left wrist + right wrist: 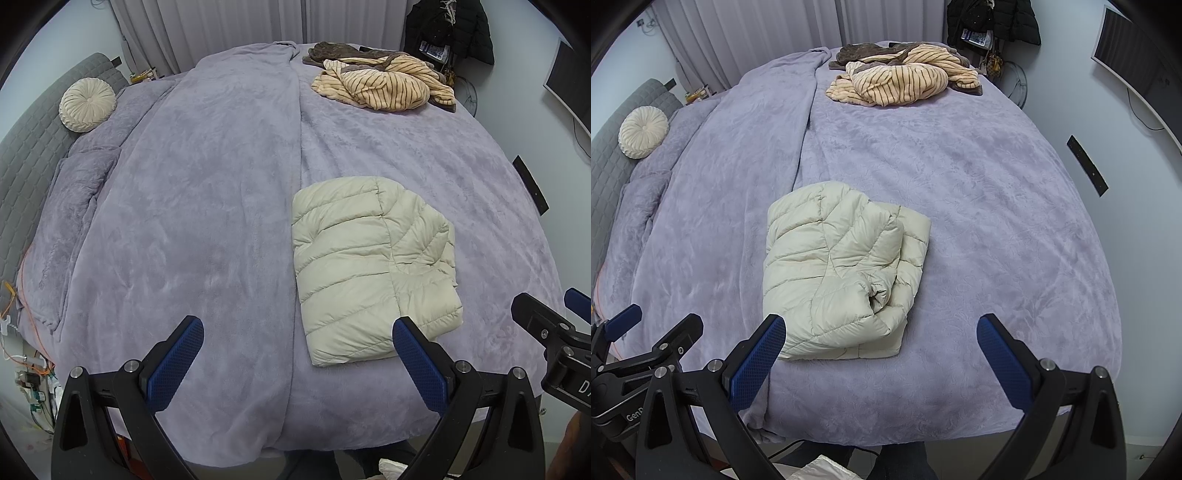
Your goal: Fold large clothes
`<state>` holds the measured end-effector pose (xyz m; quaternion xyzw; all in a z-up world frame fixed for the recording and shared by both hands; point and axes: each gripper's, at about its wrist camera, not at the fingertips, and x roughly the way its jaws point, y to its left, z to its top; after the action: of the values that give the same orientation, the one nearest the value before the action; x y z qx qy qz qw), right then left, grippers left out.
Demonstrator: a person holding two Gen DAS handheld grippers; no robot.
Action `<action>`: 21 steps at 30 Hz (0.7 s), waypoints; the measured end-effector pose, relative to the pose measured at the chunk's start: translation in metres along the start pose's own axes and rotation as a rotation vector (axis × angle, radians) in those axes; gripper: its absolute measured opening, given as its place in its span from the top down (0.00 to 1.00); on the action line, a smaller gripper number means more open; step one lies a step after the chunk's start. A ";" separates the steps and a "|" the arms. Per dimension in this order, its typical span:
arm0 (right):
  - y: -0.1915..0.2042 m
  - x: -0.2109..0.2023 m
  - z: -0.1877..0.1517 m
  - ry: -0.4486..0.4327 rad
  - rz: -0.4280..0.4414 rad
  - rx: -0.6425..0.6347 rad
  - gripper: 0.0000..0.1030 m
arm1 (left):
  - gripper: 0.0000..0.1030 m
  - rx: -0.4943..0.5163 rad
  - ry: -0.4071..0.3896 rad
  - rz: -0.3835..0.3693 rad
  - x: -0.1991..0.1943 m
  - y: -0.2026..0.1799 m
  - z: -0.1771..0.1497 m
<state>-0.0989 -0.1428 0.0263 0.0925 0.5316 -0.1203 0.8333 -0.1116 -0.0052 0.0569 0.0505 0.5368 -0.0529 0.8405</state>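
A cream quilted puffer jacket lies folded into a thick rectangle near the front edge of the bed. My left gripper is open above the purple blanket, its right fingertip just at the jacket's near corner, holding nothing. In the right wrist view my right gripper is open too, hovering over the jacket's near edge with empty jaws. Its left fingertip overlaps the jacket's front left corner. Each gripper shows at the edge of the other's view.
A crumpled tan striped garment with brown fabric sits at the far side of the bed. A round cream cushion leans on the grey headboard at left. Dark coats hang at the back right.
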 end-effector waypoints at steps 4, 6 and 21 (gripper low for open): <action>0.000 0.000 0.001 0.000 -0.002 -0.002 0.00 | 0.01 0.002 0.000 0.003 0.000 0.000 0.000; -0.001 0.001 0.001 0.001 0.000 -0.002 0.00 | 0.01 0.008 0.000 0.003 0.002 0.002 0.000; 0.000 0.002 0.003 0.001 -0.001 -0.005 0.00 | 0.01 0.012 0.006 0.010 0.005 0.007 0.004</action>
<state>-0.0962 -0.1441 0.0260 0.0904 0.5324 -0.1192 0.8332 -0.1053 0.0012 0.0544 0.0585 0.5386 -0.0518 0.8390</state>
